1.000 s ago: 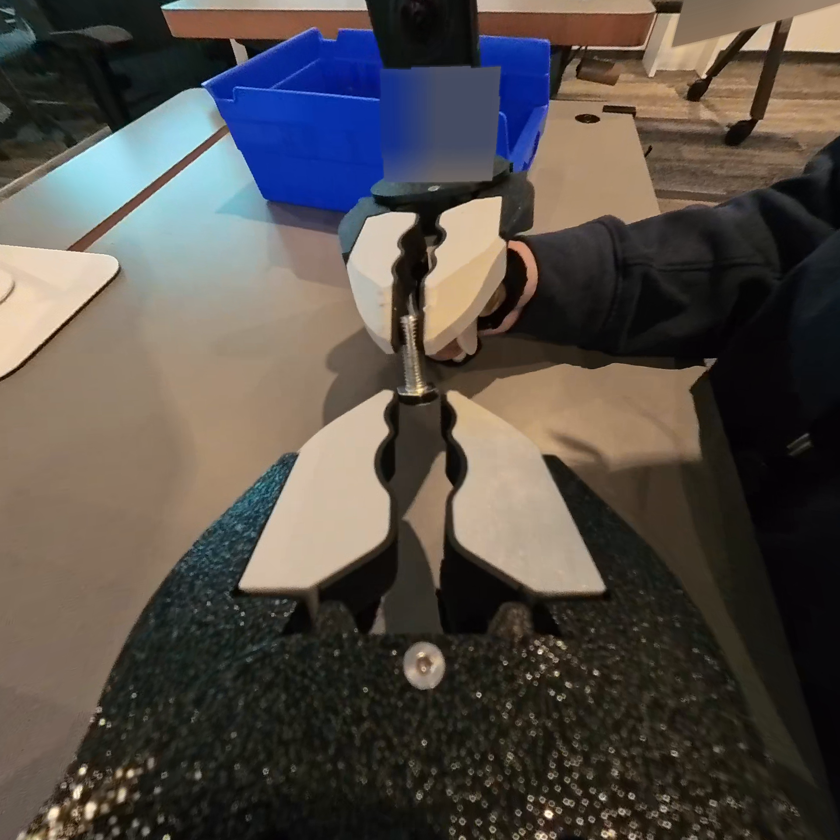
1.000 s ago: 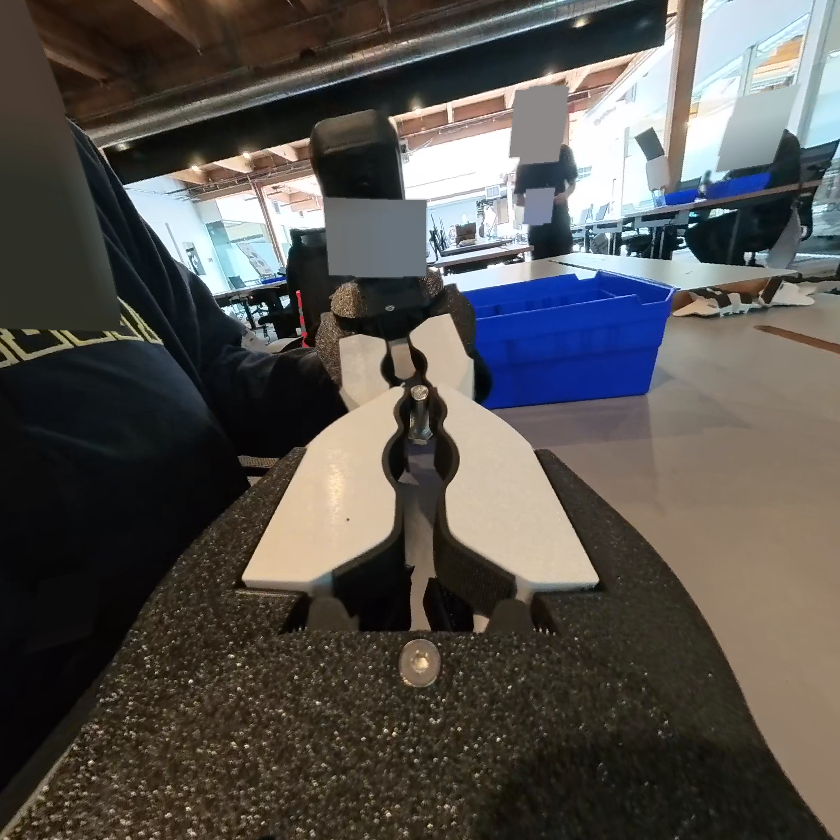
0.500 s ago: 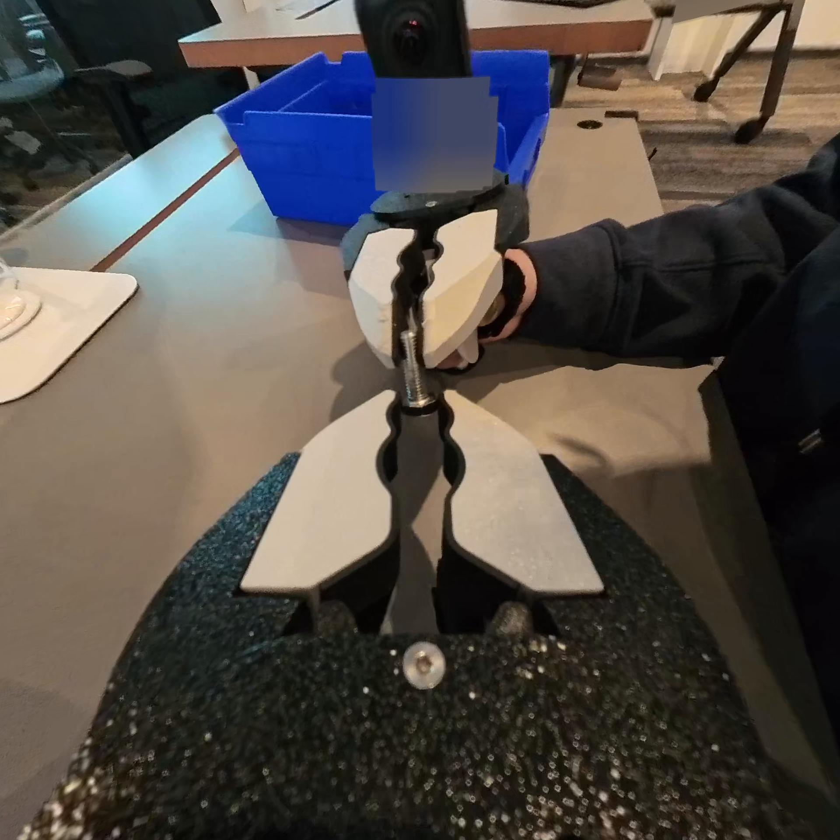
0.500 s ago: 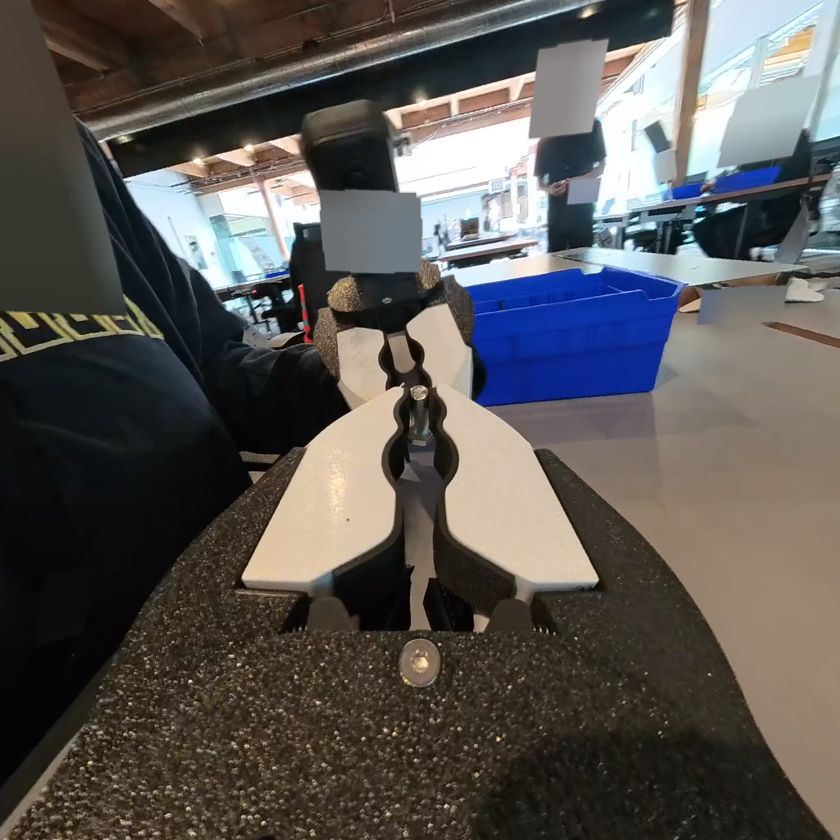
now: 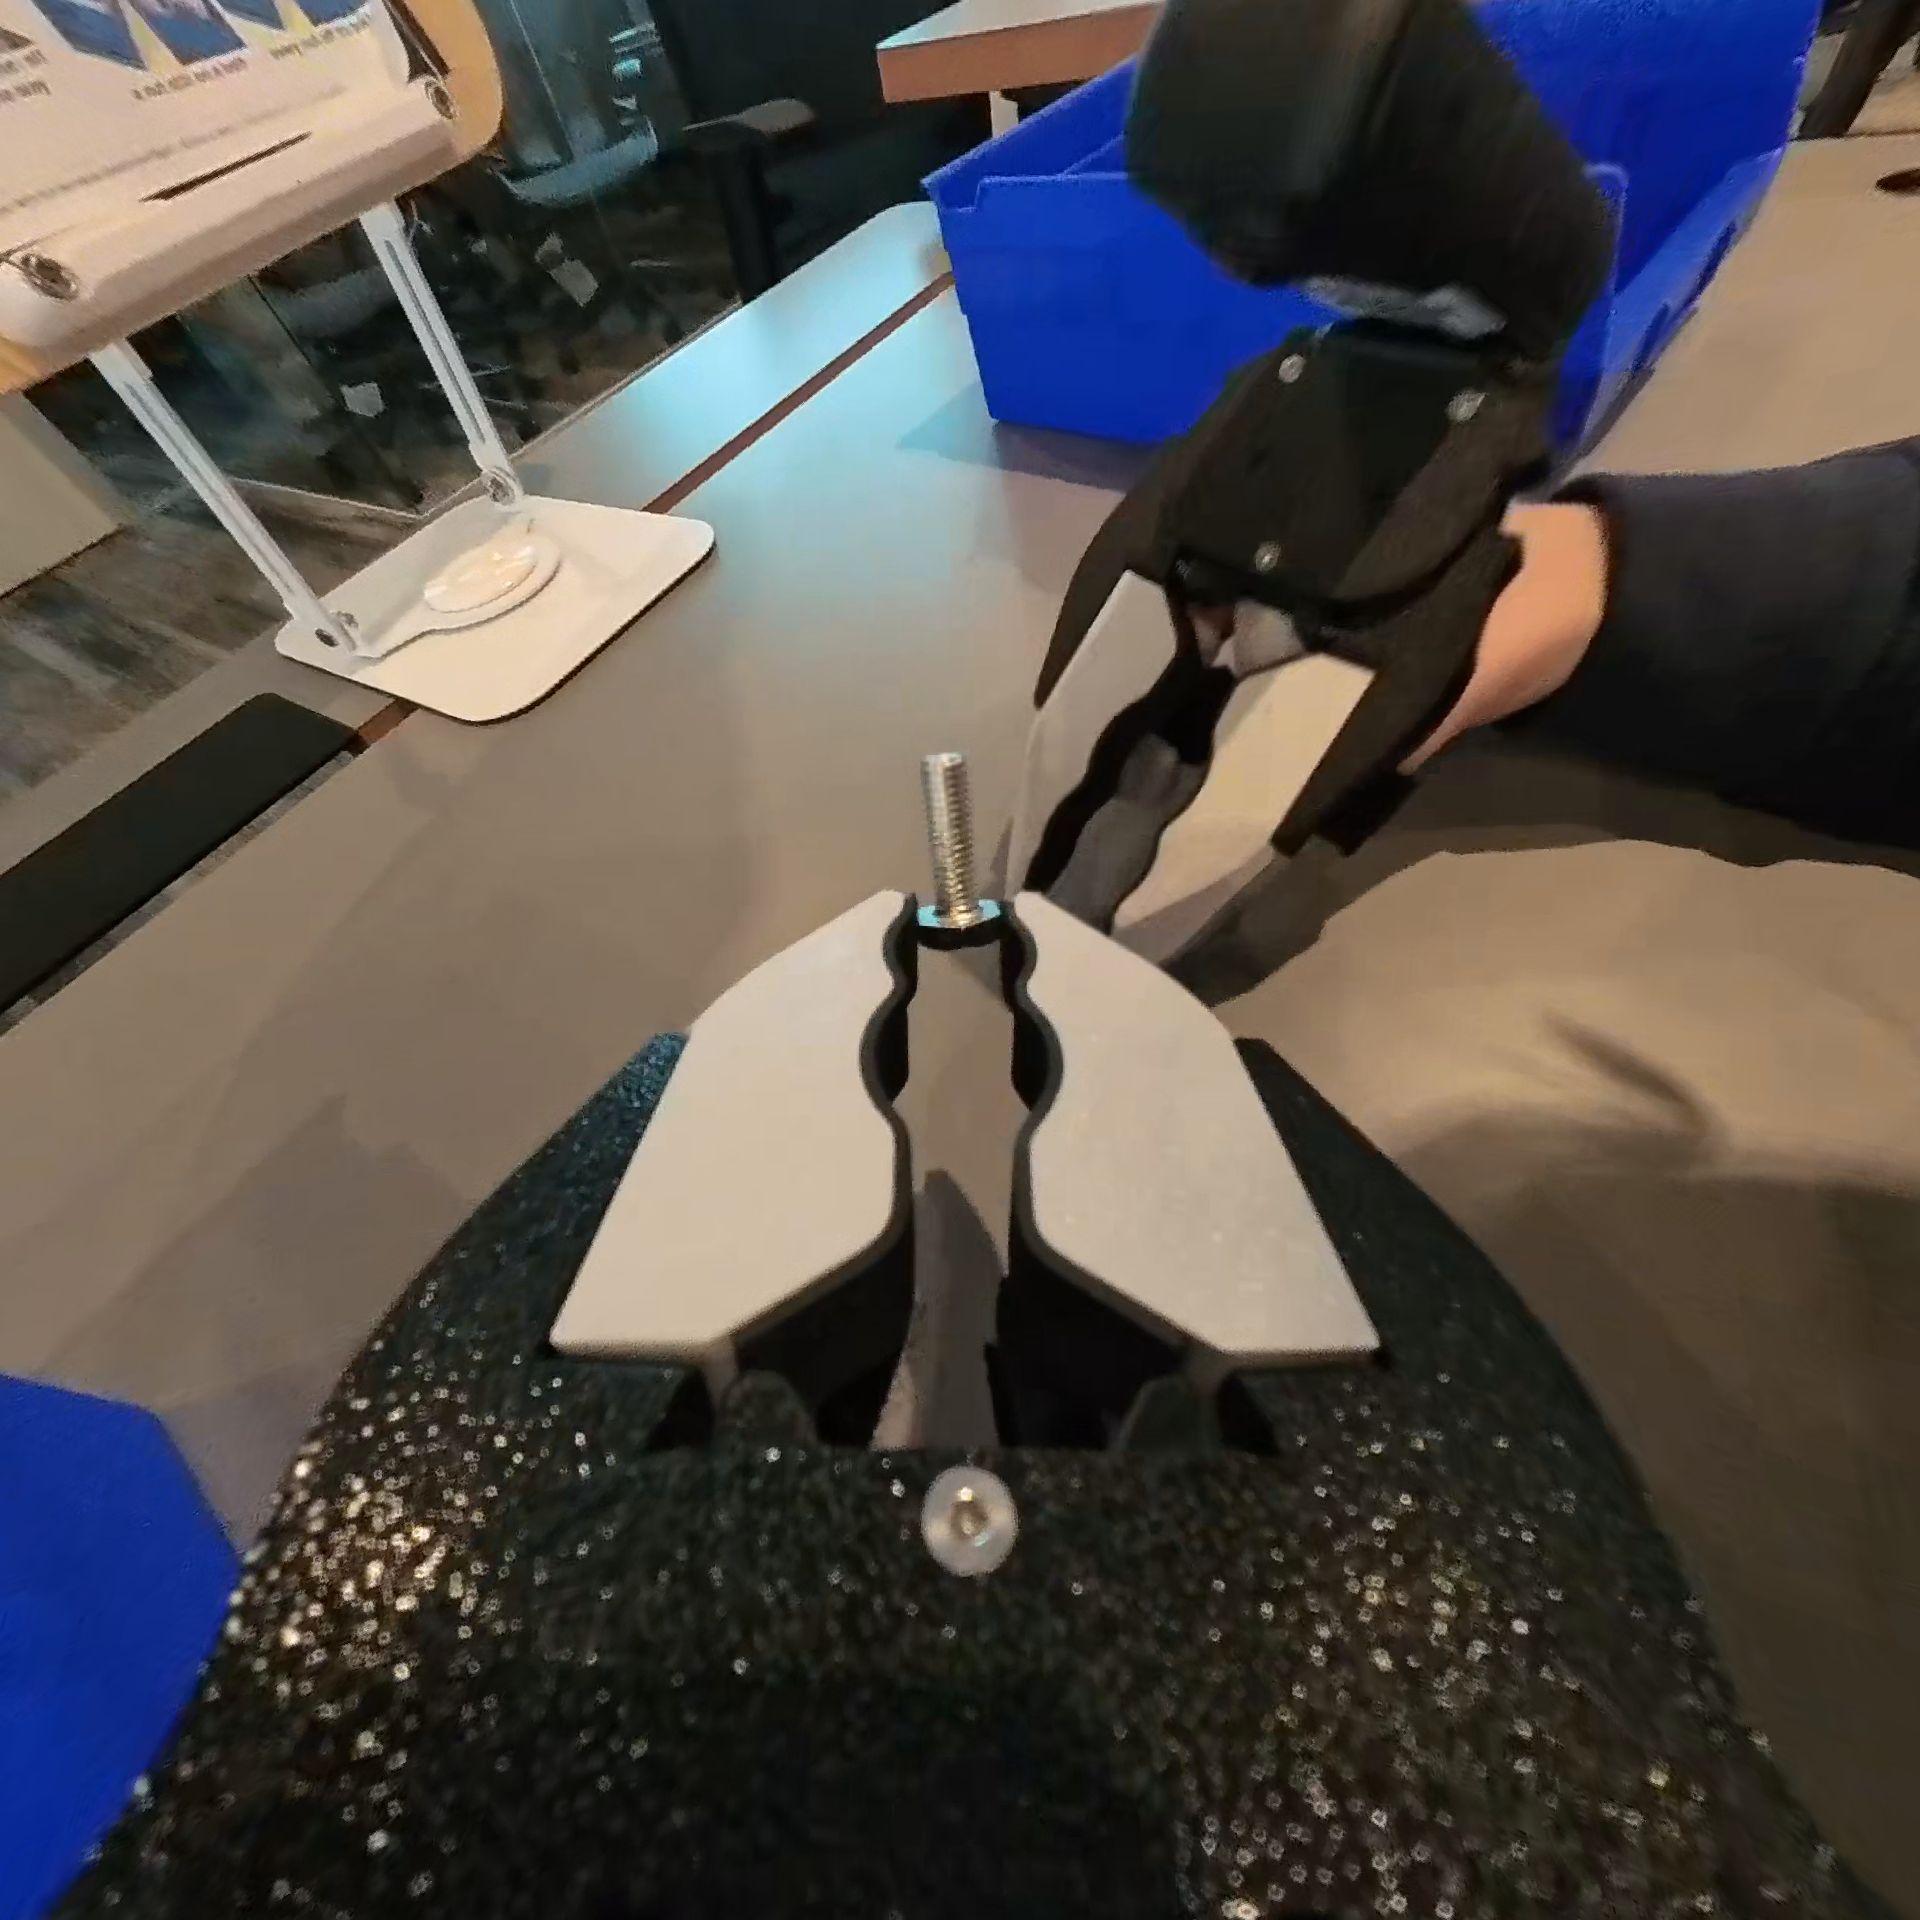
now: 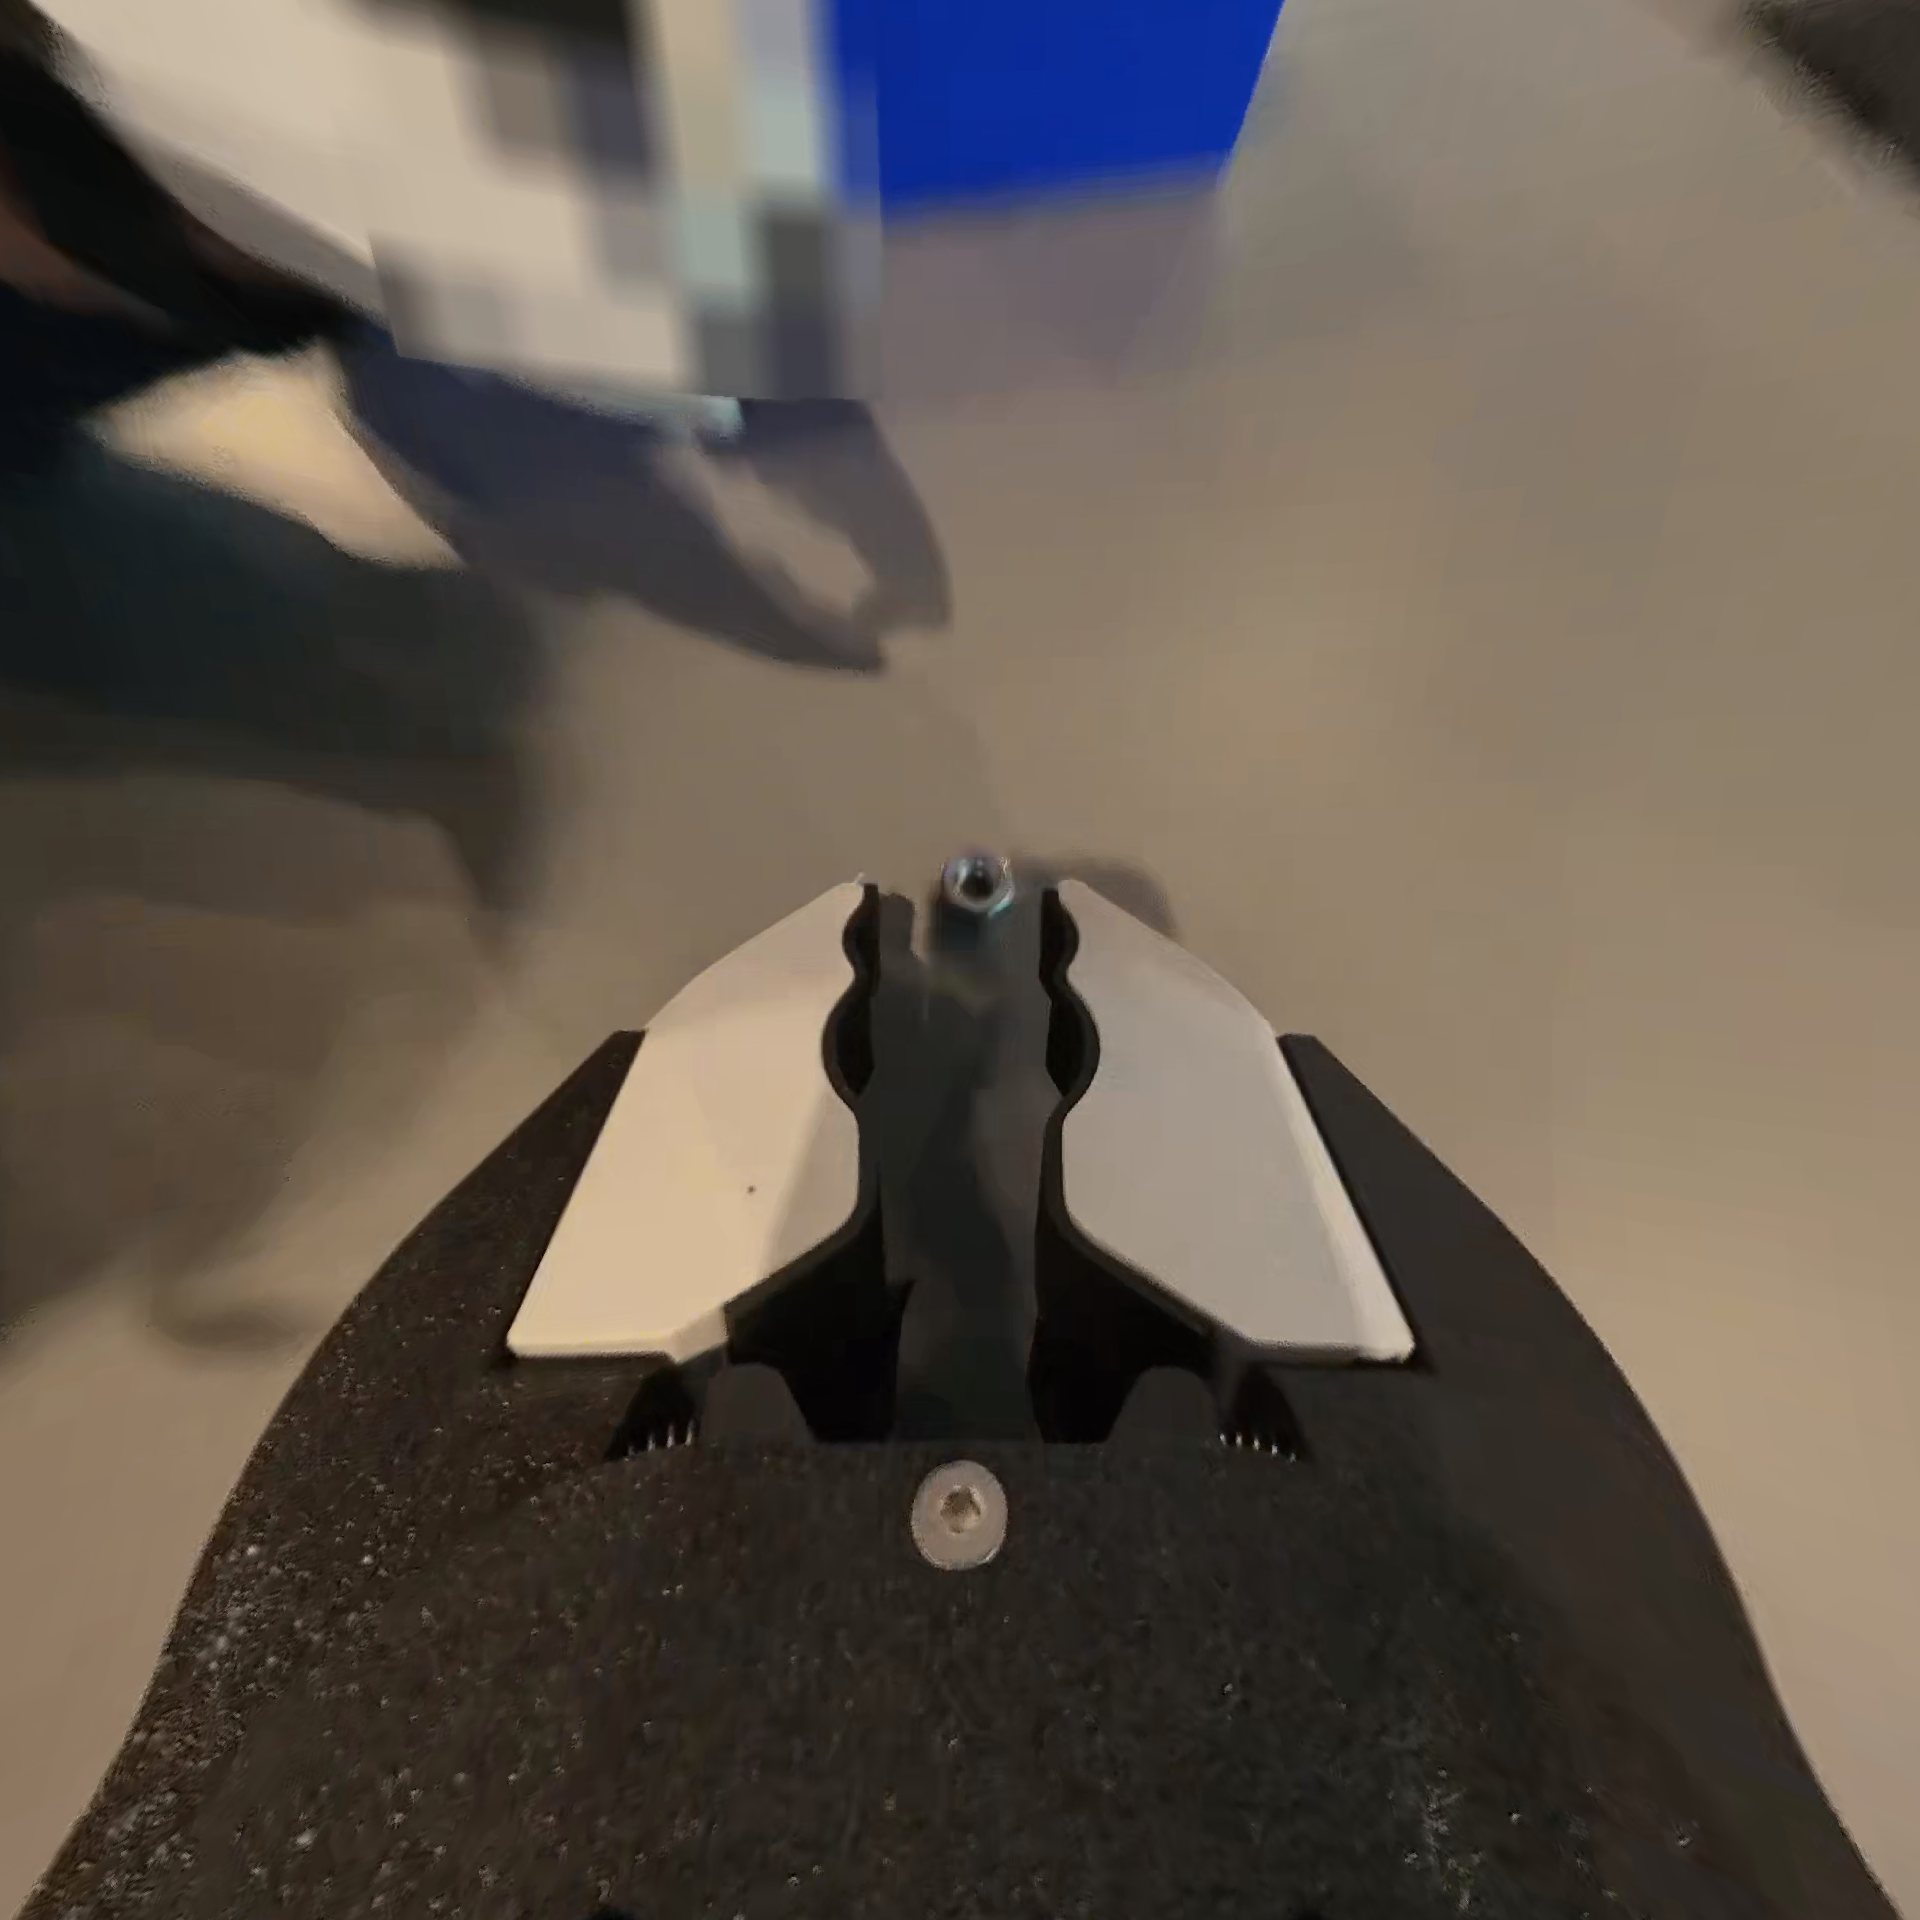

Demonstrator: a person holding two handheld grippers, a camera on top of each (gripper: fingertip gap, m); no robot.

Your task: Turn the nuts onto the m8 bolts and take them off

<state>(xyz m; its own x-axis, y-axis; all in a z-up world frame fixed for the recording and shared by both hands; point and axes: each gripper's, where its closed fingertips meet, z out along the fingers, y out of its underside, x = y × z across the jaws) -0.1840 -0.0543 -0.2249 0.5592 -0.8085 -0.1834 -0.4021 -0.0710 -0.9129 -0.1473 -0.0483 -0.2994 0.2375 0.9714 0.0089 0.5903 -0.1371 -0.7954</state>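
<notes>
The bolt (image 5: 945,831) stands upright at the very tips of the left gripper (image 5: 958,920), threaded shank up and bare along its whole visible length, its hex head seated in the front notch between the two pale fingers (image 5: 800,1049), which press in on the head from either side with only a narrow gap between them. Just to the right of the bolt and a little beyond it, the right gripper (image 5: 1184,894) points down toward the grey table (image 5: 520,987), a hand (image 5: 1527,623) in a dark sleeve (image 5: 1766,665) on it; its fingers stand clearly parted. In the right wrist view, which is heavily smeared by motion, the nut (image 6: 977,891) appears between those fingertips, bore facing the camera, with a dark gap on each side between it and the black inner pads (image 6: 1060,935), so the pads do not press on it; whether the nut lies on the table or is above it cannot be told from the blur. Farther back on the table sits a blue bin (image 5: 1060,301), and to the left a white stand (image 5: 488,613) with slanted legs carries a printed board (image 5: 208,135). A blue shape (image 5: 94,1600) shows at the lower left edge of the left wrist view.
</notes>
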